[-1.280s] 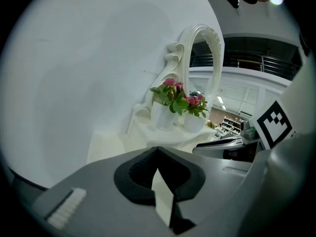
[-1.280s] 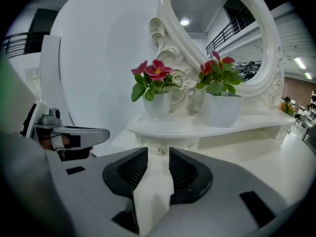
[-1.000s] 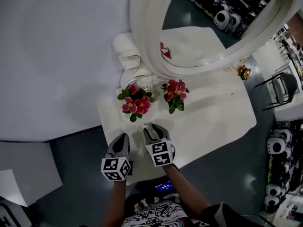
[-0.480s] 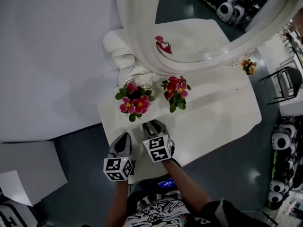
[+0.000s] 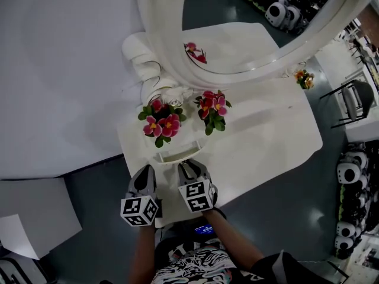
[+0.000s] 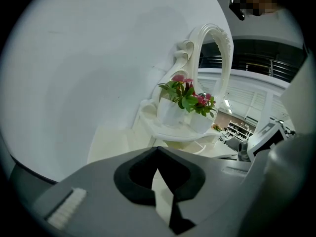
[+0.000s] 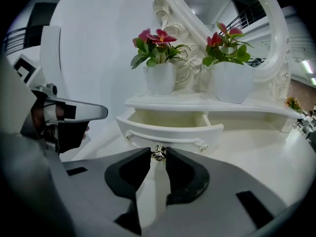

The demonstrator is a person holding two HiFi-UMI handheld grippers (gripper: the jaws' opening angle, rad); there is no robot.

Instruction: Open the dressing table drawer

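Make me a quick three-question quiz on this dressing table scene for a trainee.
1. Multiple choice: what is the right hand-held gripper clamped on? A) a flower stem B) the drawer knob C) the mirror frame
2. True or false: the left hand-held gripper has its jaws together with nothing between them.
3. Count: how many flower pots stand on the shelf above the drawer?
Key: 1. B; its jaws have just been closing, and the knob sits between them. 2. True. 3. Two.
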